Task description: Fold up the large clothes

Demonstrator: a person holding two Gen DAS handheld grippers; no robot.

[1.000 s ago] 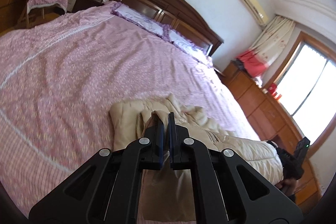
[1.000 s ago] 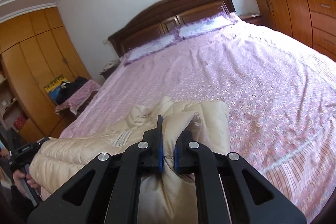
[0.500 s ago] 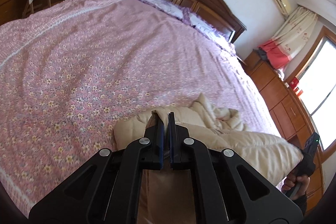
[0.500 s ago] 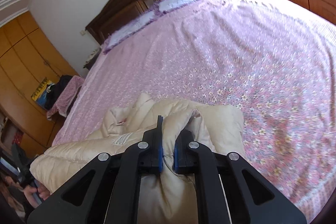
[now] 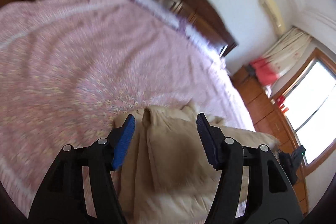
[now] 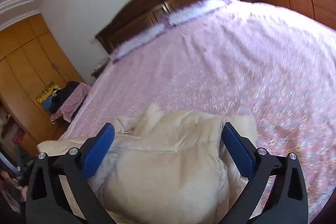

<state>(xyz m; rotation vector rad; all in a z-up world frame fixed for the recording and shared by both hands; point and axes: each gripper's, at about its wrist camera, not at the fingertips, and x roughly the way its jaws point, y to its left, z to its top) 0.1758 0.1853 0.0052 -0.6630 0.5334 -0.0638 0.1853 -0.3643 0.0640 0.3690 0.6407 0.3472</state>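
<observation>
A cream padded coat [image 5: 174,161] lies bunched on the near edge of the pink flowered bed [image 5: 73,68]. It also shows in the right wrist view [image 6: 168,161]. My left gripper [image 5: 164,119] is open, its jaws wide apart over a raised fold of the coat, gripping nothing. My right gripper [image 6: 168,129] is open too, jaws spread either side of a puffed fold of the coat. The bedspread [image 6: 231,56] lies beyond. Both views are blurred by motion.
A dark wooden headboard [image 6: 163,3] and pillows [image 5: 163,12] stand at the far end. Wooden drawers [image 5: 264,102] and a window [image 5: 315,106] are on the right, a yellow wardrobe [image 6: 23,60] and a cloth-covered stool [image 6: 71,100] on the left.
Both grippers were shut on folds of the coat; both have now opened and let the coat go onto the bed. The cameras have tilted.
</observation>
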